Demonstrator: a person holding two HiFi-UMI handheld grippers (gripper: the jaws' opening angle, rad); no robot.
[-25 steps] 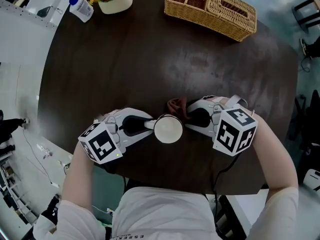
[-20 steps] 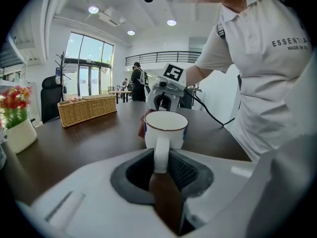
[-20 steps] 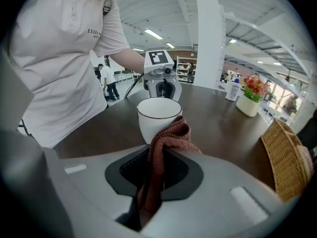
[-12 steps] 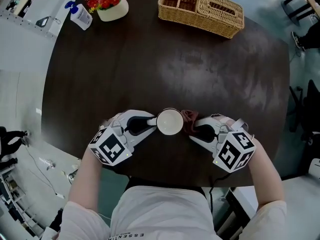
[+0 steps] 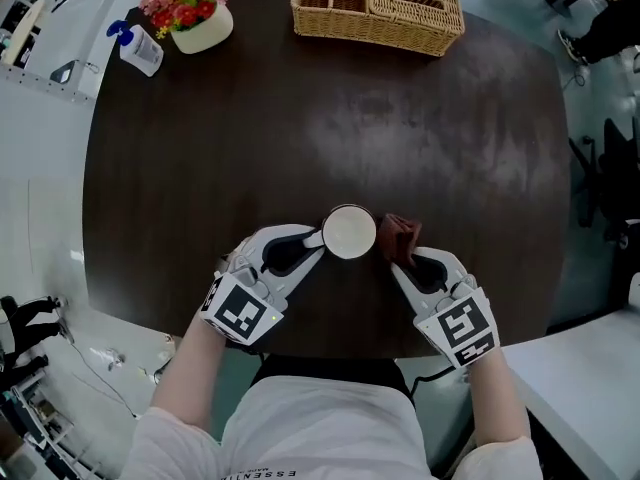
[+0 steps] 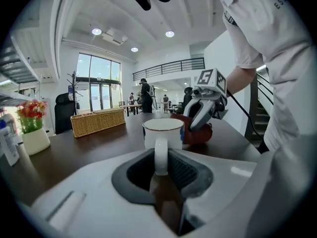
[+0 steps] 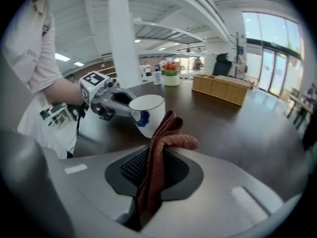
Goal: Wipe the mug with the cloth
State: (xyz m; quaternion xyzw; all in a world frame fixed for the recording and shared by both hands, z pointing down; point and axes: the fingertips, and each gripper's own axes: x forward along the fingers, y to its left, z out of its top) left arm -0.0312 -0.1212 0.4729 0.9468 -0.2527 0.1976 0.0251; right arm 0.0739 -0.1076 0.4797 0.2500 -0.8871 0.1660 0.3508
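Mug (image 5: 349,232) beside cloth (image 5: 400,236) — "ESSEN" shirt (image 5: 320,433)

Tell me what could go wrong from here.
The left gripper grips the mug only by its thin handle, so pressure from the cloth might twist it or make it slip. The right gripper pinches the cloth in a loose bunch; rubbing may tug it out of the jaws.

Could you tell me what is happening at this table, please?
A person is working over a dark table with a handheld claw in each hand. The left claw is shut on the handle of a white mug. The right claw is shut on a reddish-brown cloth, which it holds at the mug's right side. The wiping appears to be under way.
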